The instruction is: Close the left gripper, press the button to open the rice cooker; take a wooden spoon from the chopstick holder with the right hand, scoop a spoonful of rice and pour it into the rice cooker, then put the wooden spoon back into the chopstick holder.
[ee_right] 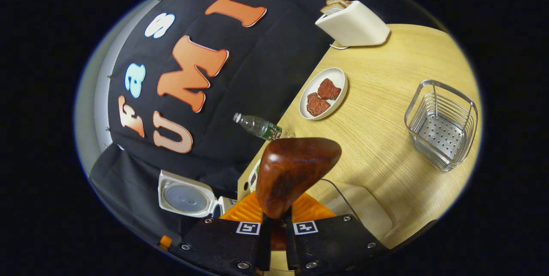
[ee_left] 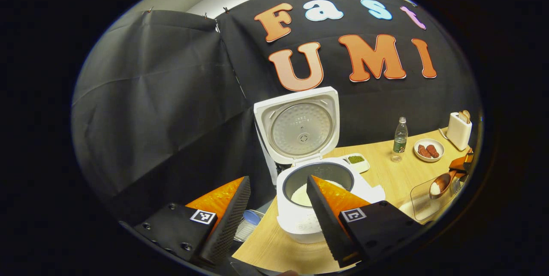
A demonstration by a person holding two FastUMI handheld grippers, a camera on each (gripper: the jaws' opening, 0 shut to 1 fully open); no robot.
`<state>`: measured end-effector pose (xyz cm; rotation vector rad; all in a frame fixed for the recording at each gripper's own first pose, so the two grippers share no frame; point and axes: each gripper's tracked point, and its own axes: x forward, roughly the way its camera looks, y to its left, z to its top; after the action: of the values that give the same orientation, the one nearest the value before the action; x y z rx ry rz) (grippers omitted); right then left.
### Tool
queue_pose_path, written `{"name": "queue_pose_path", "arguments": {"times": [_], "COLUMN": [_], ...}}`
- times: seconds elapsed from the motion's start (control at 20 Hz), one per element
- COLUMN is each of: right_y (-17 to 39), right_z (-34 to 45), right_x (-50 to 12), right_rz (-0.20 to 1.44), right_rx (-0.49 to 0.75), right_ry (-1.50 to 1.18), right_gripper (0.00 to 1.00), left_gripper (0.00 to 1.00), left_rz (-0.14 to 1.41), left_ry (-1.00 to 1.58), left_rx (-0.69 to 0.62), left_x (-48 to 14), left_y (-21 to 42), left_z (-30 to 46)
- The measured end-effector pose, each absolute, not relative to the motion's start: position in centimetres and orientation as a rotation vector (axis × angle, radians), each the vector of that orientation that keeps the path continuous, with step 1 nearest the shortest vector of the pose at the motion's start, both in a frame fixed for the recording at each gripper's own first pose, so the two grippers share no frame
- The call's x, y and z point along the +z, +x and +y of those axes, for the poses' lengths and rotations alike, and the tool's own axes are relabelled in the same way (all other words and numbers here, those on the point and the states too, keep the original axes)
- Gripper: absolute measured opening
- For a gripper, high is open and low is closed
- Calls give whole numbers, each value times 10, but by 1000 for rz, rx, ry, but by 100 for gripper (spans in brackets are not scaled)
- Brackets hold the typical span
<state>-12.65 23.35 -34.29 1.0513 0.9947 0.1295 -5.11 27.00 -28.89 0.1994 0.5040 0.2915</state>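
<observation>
Right gripper [ee_right: 274, 228] clamps the wooden spoon [ee_right: 291, 173], rice in its bowl, above the clear container [ee_left: 422, 201] at the counter's [ee_right: 386, 138] near edge. Left gripper [ee_left: 279, 220] hangs wide open before the rice cooker [ee_left: 315, 201], lid up. Farther back, the empty chopstick holder [ee_right: 441, 123].

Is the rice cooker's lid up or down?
Up. The rice cooker has its lid standing straight up at the back, so you can see the pot inside with white rice at the bottom.
</observation>
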Motion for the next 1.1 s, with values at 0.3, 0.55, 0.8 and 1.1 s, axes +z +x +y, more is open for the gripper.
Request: {"name": "queue_pose_path", "arguments": {"times": [0.3, 0.55, 0.8, 1.1], "right_y": [-99, -72, -52, -47], "right_z": [244, 285, 360, 454], "right_x": [-301, -255, -217, -197], "right_rz": [959, 929, 918, 916], "right_rx": [145, 210, 303, 419], "right_ry": [1223, 1307, 1333, 1237], "right_gripper": [14, 13, 13, 13], "left_gripper": [91, 91, 91, 91], "left_rz": [492, 486, 480, 488], "left_ry": [178, 143, 118, 96], "left_rx": [310, 337, 383, 437], "left_x": [-286, -290, -295, -308], "left_y": [-51, -56, -64, -74], "left_z": [268, 282, 318, 370]}}
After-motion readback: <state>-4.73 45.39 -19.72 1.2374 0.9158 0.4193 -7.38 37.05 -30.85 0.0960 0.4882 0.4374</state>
